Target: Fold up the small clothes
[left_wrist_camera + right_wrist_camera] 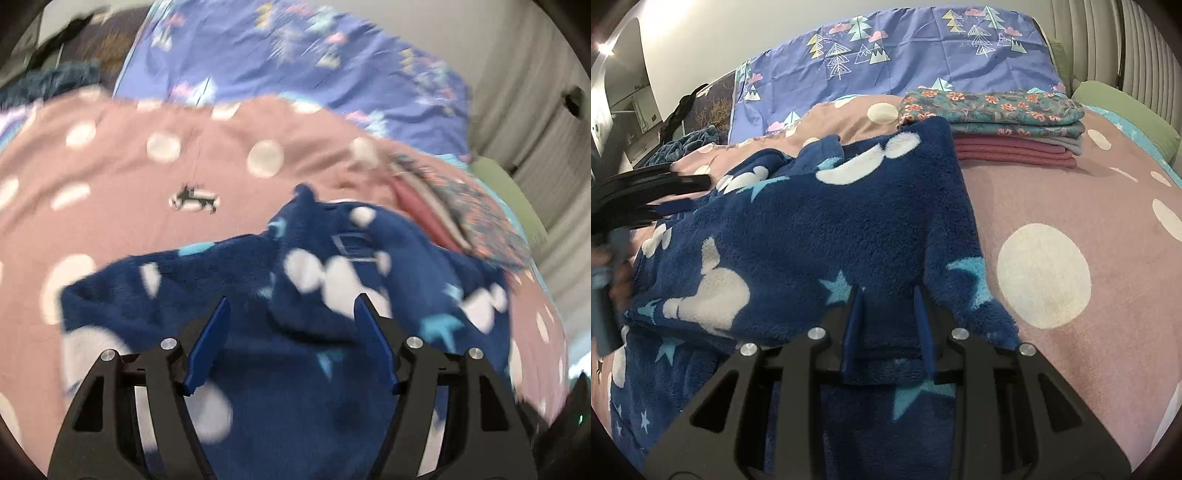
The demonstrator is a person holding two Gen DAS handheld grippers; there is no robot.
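Note:
A dark blue fleece garment (pixel 820 229) with white shapes and light blue stars lies on a pink polka-dot bedspread (pixel 1071 206). My right gripper (pixel 890 299) is shut on a fold of its near edge, fabric between the blue fingers. The garment also shows in the left wrist view (pixel 332 280), blurred. My left gripper (pixel 293 314) is open above it, jaws wide apart with nothing between them. The left gripper appears at the left edge of the right wrist view (pixel 653 192), beside the garment's far side.
A stack of folded clothes (pixel 1004 122), floral on top and pink below, sits on the bed behind the garment. A purple pillow with tree print (pixel 886 59) stands at the head. A green pillow (pixel 1126 114) lies at right by a curtain.

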